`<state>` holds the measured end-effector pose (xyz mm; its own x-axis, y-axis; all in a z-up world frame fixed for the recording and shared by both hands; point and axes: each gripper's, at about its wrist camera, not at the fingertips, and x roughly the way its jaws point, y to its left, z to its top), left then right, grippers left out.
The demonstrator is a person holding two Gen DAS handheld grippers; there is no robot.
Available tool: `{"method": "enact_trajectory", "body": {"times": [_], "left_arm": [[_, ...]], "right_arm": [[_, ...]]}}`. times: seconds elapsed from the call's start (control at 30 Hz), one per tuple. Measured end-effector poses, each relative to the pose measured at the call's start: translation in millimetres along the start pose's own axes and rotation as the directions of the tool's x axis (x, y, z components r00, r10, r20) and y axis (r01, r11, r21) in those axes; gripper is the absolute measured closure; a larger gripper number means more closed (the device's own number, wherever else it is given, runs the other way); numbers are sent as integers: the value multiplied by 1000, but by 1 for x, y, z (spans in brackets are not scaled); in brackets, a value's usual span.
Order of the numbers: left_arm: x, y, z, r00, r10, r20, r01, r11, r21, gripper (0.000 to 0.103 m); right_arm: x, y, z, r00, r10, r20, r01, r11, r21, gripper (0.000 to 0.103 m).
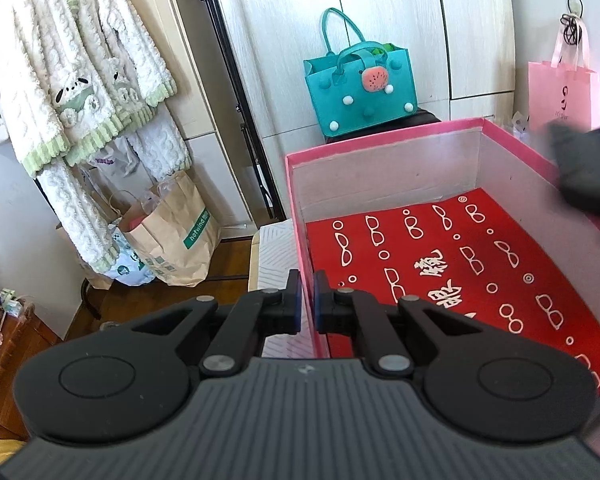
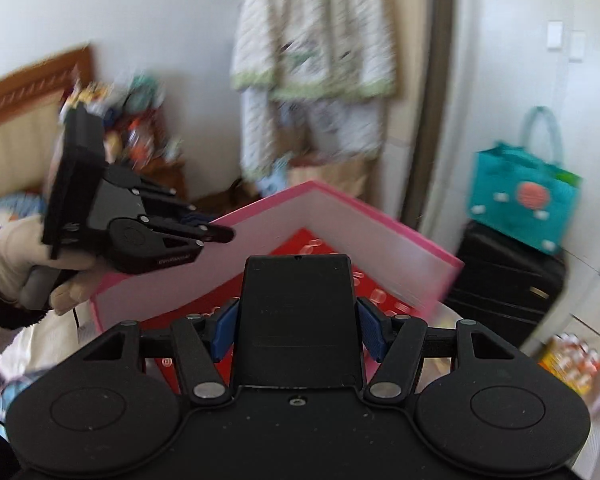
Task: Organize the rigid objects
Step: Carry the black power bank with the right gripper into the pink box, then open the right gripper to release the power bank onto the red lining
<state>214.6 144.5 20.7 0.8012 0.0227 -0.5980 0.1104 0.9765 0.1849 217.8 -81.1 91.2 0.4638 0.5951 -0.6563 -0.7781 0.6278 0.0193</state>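
A flat black rectangular object [image 2: 298, 320], rigid and matte, possibly a remote or a case seen from its back, sits clamped between the blue pads [image 2: 224, 330] of the right gripper [image 2: 298, 330], whose jaws stand fairly wide apart because the object fills the gap; it juts forward beyond the fingertips and hides what lies straight ahead of them. Just beyond and below those jaws is the pink cardboard box [image 2: 380, 236], open-topped, with a red cloth printed with white spectacles [image 1: 440, 264] lying on its floor and nothing else visible inside. The left gripper [image 1: 306, 300] has its jaws drawn together on the box's near-left wall [image 1: 300, 240], the thin pink edge pinched between its pads, so it appears to be steadying the box; from the right wrist view that gripper [image 2: 216, 234] shows to the left of the right jaws, held by a hand in a pale glove [image 2: 16, 256]. The step in hand looks like carrying the black object to the box for stowing. The next move would call for bringing the right jaws over the open box, lowering the object onto the red cloth clear of the walls, and parting the pads only once it rests flat. A teal felt handbag [image 1: 360, 88] stands past the box, well apart.
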Motion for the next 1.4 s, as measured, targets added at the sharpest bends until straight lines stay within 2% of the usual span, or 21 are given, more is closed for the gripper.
{"method": "enact_trajectory", "body": {"times": [0.13, 0.23, 0.3, 0.4, 0.53, 0.73, 0.83, 0.93, 1.0, 1.17, 1.4], "left_arm": [[1, 3, 0, 1000, -18, -1, 18, 1000, -26, 98], [1, 3, -1, 1000, -20, 3, 21, 999, -25, 98], [2, 4, -1, 1000, -25, 7, 25, 999, -32, 98], [1, 4, -2, 999, -31, 11, 32, 999, -33, 98], [1, 4, -3, 999, -38, 16, 38, 999, -30, 98], [1, 5, -2, 999, -42, 20, 42, 998, -42, 98], [1, 3, -3, 999, -37, 19, 38, 999, -38, 98], [1, 4, -2, 999, -36, 19, 36, 998, -42, 98], [0, 3, -2, 999, -30, 20, 30, 999, -36, 98], [1, 3, -2, 999, -29, 19, 30, 999, -35, 98], [2, 4, -3, 999, -34, 21, 35, 999, -41, 98]], "right_arm": [[63, 1, 25, 988, 15, -151, -24, 998, -57, 37], [107, -8, 39, 974, 27, -226, -28, 1000, -1, 37], [131, -16, 45, 963, 32, -269, -11, 997, 80, 37], [157, -25, 49, 950, 85, -301, -24, 979, 202, 37], [186, -28, 49, 942, 107, -319, -13, 959, 282, 37], [206, -30, 46, 941, 81, -330, 21, 955, 296, 37], [213, -34, 45, 938, 54, -343, 75, 933, 352, 36], [207, -44, 43, 942, 50, -332, 117, 878, 465, 33], [194, -49, 45, 950, 65, -306, 108, 849, 517, 22], [135, -51, 52, 974, 16, -227, 100, 866, 491, 21], [31, -54, 36, 995, 34, -93, 14, 878, 479, 21]]}}
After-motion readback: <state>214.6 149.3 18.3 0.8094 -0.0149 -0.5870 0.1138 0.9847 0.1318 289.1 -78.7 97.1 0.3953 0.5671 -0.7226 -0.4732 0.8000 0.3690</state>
